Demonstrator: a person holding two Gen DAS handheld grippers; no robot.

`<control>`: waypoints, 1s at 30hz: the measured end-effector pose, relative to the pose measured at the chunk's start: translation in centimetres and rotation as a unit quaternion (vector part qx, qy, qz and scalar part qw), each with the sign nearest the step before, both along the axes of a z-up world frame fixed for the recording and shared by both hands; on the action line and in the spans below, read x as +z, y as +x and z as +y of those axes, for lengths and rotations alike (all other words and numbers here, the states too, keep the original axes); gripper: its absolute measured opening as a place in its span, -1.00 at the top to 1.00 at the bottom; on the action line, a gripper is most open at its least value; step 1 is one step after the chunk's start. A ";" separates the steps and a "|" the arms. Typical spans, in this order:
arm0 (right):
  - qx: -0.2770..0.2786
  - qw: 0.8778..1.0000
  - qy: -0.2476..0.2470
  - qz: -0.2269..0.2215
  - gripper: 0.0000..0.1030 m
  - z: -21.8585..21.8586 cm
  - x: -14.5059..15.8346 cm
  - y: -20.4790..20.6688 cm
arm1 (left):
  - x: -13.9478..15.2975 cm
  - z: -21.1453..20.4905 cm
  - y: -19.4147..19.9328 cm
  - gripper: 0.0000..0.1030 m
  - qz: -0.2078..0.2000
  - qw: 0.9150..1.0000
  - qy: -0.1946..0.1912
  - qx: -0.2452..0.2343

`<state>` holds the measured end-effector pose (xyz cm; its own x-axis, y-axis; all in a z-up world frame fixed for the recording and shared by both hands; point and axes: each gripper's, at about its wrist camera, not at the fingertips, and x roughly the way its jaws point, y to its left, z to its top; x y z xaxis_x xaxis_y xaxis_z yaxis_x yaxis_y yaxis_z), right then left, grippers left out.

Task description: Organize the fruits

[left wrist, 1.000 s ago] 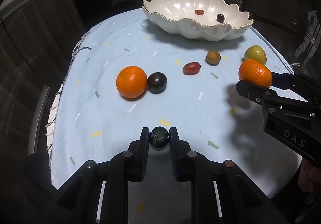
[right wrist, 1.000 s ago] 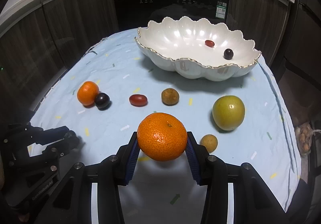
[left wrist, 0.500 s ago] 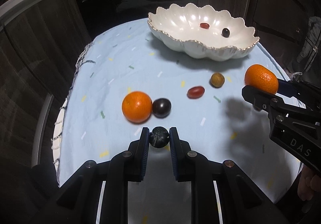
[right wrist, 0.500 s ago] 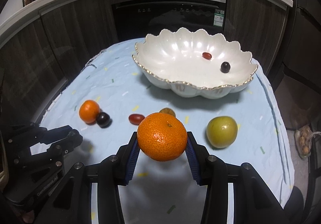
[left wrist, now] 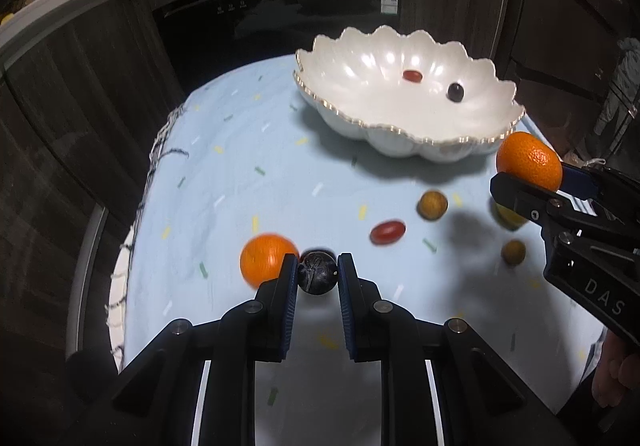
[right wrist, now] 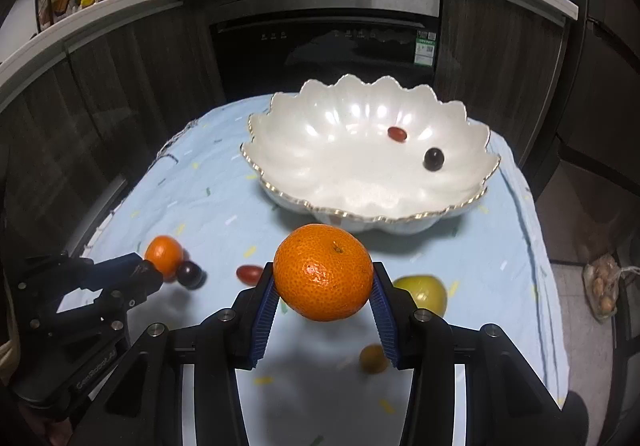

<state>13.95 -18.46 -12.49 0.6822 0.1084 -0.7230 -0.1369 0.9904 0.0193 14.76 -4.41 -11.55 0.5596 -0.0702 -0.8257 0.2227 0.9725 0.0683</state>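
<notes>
1. Pale blue cloth with coloured flecks (right wrist: 208, 206): covers the table; carries the bowl and all loose fruit.
2. White scalloped ceramic bowl with gilt rim (right wrist: 280, 150): far end of the cloth; holds 1 small red oval fruit (right wrist: 397, 133) and 1 dark round grape (right wrist: 434, 160). Judged the destination for both carried fruits.
3. Right gripper (right wrist: 323, 288): clamped on a large orange mandarin (right wrist: 323, 272), clear of the cloth, just short of the bowl's near rim. Advice: clear the rim before lowering, then release low over the empty left side so the fruit does not roll onto the 2 already inside.
4. Left gripper (left wrist: 318, 273): pinching a small dark round grape (left wrist: 318, 272), lifted off the cloth. Advice: keep the squeeze light; let the mandarin go in first so the grippers do not crowd each other.
5. Remaining on the cloth: second orange mandarin (left wrist: 266, 262), green-yellow round fruit (right wrist: 424, 291), red oval fruit (left wrist: 388, 232), 2 small brown round fruits (left wrist: 433, 205).
</notes>
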 end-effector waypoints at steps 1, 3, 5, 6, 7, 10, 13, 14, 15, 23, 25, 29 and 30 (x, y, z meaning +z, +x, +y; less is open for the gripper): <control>0.000 1.000 0.000 -0.002 0.10 -0.1 0.2 0.2 | 0.2 -0.1 0.2 0.59 -0.003 1.000 0.000 0.000; -0.001 1.000 0.000 -0.006 0.10 -0.2 0.5 0.5 | 0.5 -0.3 0.7 0.59 -0.006 1.000 -0.002 0.000; -0.004 1.000 0.000 -0.008 0.10 -0.5 0.9 0.9 | 0.8 -0.5 1.2 0.59 -0.006 1.000 -0.005 0.000; -0.005 1.000 0.001 -0.009 0.10 -0.6 1.0 1.0 | 0.9 -0.7 1.5 0.59 -0.006 1.000 -0.007 0.000; -0.006 1.000 0.001 -0.010 0.10 -0.7 1.1 1.2 | 0.9 -0.8 1.7 0.59 -0.007 1.000 -0.007 0.000; -0.011 1.000 0.001 -0.015 0.10 -1.0 1.6 1.6 | 1.3 -1.3 2.5 0.59 -0.010 1.000 -0.009 -0.001; -0.016 1.000 0.000 -0.019 0.10 -1.5 2.1 2.1 | 1.8 -1.8 3.2 0.59 -0.016 1.000 -0.011 -0.004; -0.018 1.000 0.000 -0.020 0.10 -1.7 2.2 2.2 | 2.0 -2.0 3.4 0.59 -0.018 1.000 -0.010 -0.005; -0.020 1.000 0.000 -0.021 0.10 -1.9 2.3 2.4 | 2.1 -2.2 3.7 0.59 -0.020 1.000 -0.010 -0.006; -0.038 0.999 -0.004 -0.026 0.10 -3.3 3.0 3.8 | 3.5 -3.4 6.0 0.59 -0.032 0.999 -0.014 -0.009; -0.042 0.999 -0.004 -0.027 0.10 -3.7 3.2 4.2 | 3.7 -3.7 6.6 0.59 -0.036 0.999 -0.014 -0.010; -0.049 0.998 -0.005 -0.029 0.10 -4.2 3.5 5.1 | 4.0 -4.3 7.8 0.59 -0.039 0.999 -0.016 -0.010; -0.050 0.998 -0.005 -0.028 0.10 -4.3 3.5 5.3 | 4.0 -4.4 8.1 0.59 -0.038 0.999 -0.017 -0.009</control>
<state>19.27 -22.74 -9.01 0.7285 0.0309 -0.6844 -0.0387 0.9992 0.0039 22.88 -8.81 -7.54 0.6194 -0.1090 -0.7775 0.2363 0.9703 0.0522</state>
